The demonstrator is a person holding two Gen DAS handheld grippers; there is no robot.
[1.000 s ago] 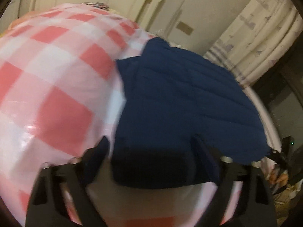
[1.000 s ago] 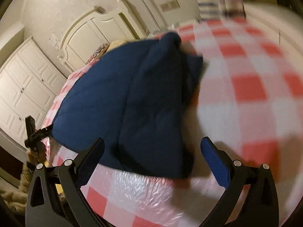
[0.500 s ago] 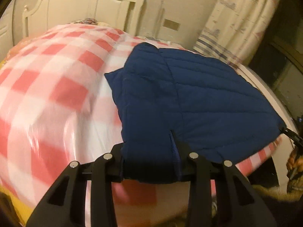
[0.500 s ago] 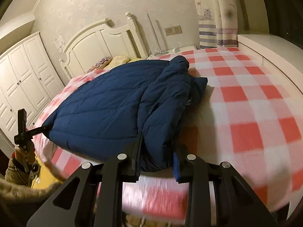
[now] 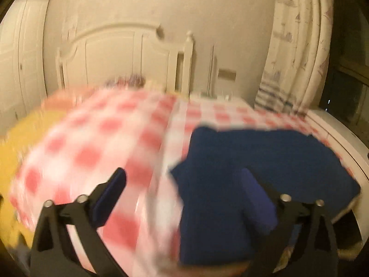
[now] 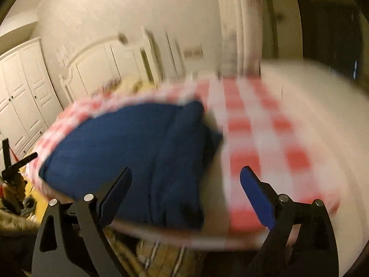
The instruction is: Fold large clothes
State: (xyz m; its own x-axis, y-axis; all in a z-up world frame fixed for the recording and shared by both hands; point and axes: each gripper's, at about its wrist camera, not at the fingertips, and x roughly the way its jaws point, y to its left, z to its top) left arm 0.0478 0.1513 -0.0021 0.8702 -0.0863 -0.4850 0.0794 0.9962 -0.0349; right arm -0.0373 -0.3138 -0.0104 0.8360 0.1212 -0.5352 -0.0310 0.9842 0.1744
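The blue quilted jacket point(image 6: 143, 152) was laid on the bed point(image 6: 249, 143), near the foot edge, on the red-and-white checked cover. It was already doubled over, with one long side flap folded across the body, so the first fold looked done. At least one more fold was probably left to get it compact, though that's a guess since both views were badly blurred. The left gripper point(image 5: 184, 198) was seen spread apart with nothing held, and the right gripper point(image 6: 186, 194) likewise wide apart and empty, both hovering above the near edge of the jacket. A white headboard point(image 5: 120, 55) was visible behind.
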